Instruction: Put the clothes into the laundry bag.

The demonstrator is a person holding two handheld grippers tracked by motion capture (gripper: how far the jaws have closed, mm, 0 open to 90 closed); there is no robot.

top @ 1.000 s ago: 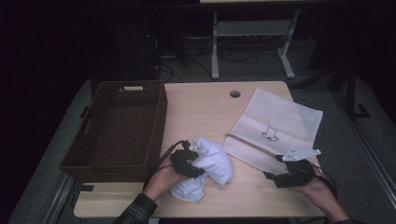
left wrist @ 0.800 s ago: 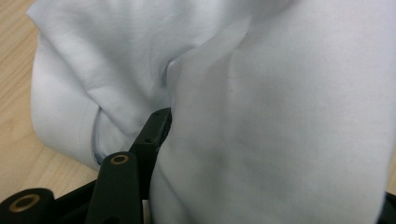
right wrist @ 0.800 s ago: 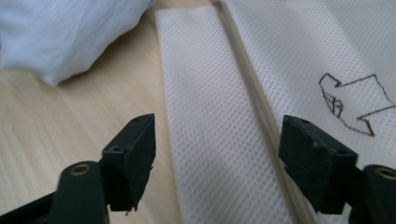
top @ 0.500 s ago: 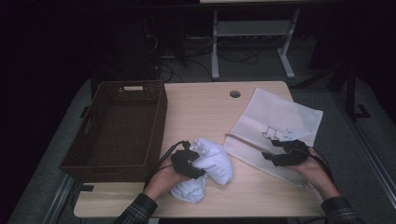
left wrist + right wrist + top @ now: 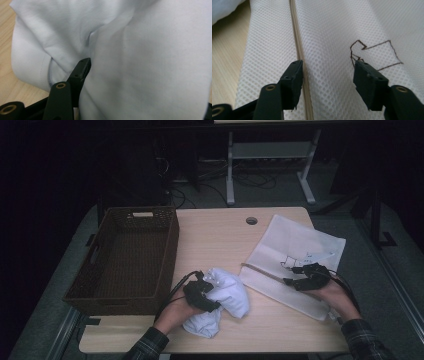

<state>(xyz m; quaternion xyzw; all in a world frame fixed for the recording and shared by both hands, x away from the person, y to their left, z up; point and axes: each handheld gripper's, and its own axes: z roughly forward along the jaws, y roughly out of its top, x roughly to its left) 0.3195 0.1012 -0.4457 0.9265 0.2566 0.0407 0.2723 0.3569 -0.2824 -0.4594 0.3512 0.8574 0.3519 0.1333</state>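
White garment, soft and bunched, lies just right of the wicker basket, pinched by the left gripper. Right gripper hovers spread above the limp mesh laundry bag; I'd grip beside its zipper.

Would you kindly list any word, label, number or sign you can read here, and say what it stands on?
No readable text anywhere.
White mesh laundry bag: a brown stitched outline drawing, no letters.
Dark woven wicker basket: a pale tag on its far rim, too small to read.
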